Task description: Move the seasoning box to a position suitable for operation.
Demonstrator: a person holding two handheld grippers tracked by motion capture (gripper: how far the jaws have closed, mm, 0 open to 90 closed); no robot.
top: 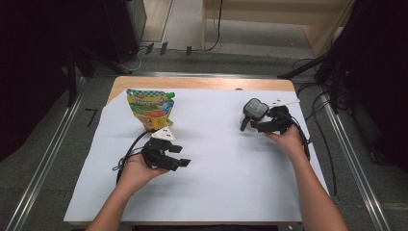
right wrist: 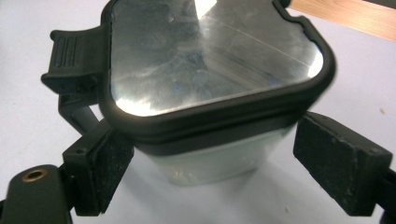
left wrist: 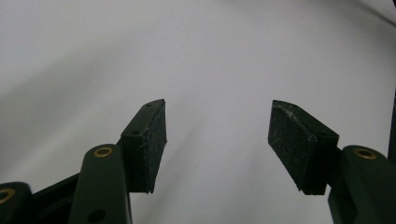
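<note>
The right hand-held gripper (right wrist: 205,177) stands spread around the lidded container (right wrist: 210,74), seemingly set down; the left hand-held gripper (left wrist: 217,144) waits spread, empty.

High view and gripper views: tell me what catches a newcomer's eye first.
The bright yellow-green snack bag stands out at the far left of the white table cover, just beyond the left gripper, whose jaws stand open. At far right, the right gripper flanks a clear container with a black-rimmed lid, its pads apparently just off the walls.
</note>
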